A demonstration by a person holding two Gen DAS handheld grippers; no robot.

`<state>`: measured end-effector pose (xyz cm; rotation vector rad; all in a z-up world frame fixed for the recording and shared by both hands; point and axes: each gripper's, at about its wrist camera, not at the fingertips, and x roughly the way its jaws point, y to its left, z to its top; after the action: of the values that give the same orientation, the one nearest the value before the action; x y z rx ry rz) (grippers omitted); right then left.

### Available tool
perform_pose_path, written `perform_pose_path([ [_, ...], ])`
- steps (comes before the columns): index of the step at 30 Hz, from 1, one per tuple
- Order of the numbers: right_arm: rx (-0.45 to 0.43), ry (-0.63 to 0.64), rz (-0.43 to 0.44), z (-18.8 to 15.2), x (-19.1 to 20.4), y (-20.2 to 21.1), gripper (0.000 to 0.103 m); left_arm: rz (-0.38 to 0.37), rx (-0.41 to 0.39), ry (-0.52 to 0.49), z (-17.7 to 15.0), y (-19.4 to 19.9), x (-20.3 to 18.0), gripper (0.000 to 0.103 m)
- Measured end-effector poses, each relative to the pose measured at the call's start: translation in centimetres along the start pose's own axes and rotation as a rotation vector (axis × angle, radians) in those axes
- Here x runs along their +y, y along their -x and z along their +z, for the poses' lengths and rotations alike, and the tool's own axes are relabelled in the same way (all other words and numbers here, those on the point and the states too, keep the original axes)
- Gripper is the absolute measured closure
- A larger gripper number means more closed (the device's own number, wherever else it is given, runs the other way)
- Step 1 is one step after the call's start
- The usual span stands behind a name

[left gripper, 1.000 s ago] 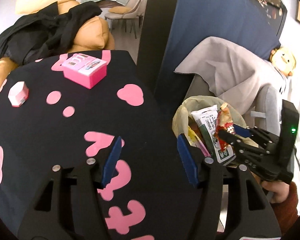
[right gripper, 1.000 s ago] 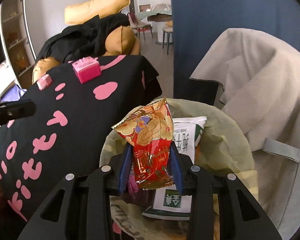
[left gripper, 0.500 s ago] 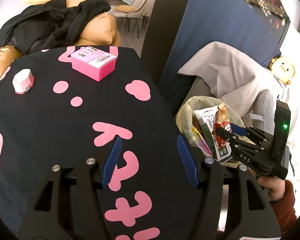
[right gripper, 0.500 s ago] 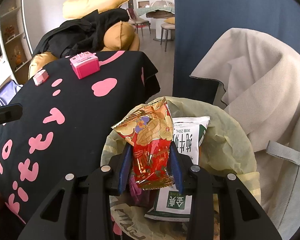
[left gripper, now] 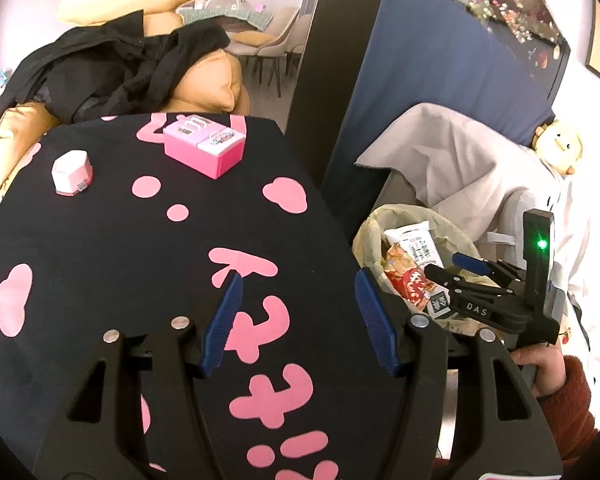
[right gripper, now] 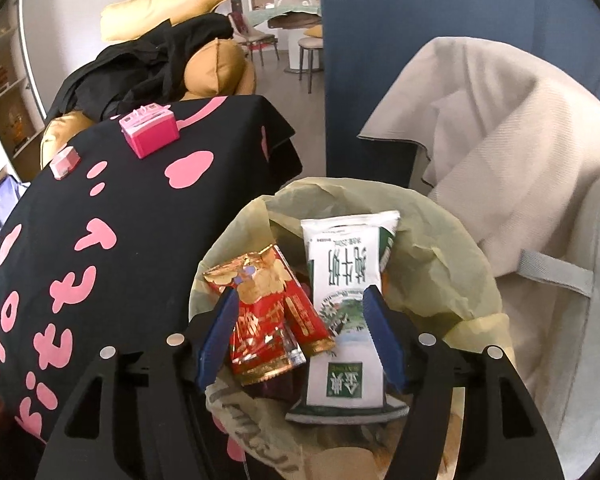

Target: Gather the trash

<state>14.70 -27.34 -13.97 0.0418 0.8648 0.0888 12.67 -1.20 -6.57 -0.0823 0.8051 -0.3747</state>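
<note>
A bin lined with a yellowish bag (right gripper: 440, 240) stands right of the table. In it lie a red snack wrapper (right gripper: 268, 312) and a white-green milk pouch (right gripper: 346, 276). My right gripper (right gripper: 296, 336) is open just above the bin, with the wrapper loose between and below its fingers. In the left wrist view the bin (left gripper: 384, 216), the wrapper (left gripper: 406, 276) and the right gripper (left gripper: 456, 266) show at right. My left gripper (left gripper: 300, 318) is open and empty over the black cloth with pink shapes (left gripper: 100, 248).
A pink box (left gripper: 204, 146) and a small pink-white container (left gripper: 72, 172) sit on the far part of the cloth. A beige cloth-covered chair (right gripper: 500, 128) stands right of the bin, a blue panel (left gripper: 432, 80) behind it. Black clothes lie on orange cushions (left gripper: 216, 80).
My right gripper has opened and let go of the red wrapper, which has dropped into the bin beside the milk pouch. The left gripper has drawn back a little over the cloth.
</note>
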Motion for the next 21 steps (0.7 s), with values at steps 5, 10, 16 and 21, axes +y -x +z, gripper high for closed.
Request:
perform_pose_path([
  [5,-0.030,-0.056,0.057,-0.9,0.6,4.3,0.042,-0.031,-0.022,-0.018,-1.1,3.1,-0.3,0.030],
  [10,-0.128,-0.029,0.109,-2.9,4.2,11.1,0.042,-0.019,-0.026,-0.050,-3.2,6.4,-1.4,0.012],
  [16,-0.165,-0.001,0.106,-5.6,7.6,15.3,0.042,0.051,-0.140,-0.083,-4.5,10.6,-3.0,0.011],
  [21,-0.174,0.022,0.082,-7.6,8.9,17.4,0.042,0.092,-0.173,-0.050,-4.7,12.6,-2.9,0.011],
])
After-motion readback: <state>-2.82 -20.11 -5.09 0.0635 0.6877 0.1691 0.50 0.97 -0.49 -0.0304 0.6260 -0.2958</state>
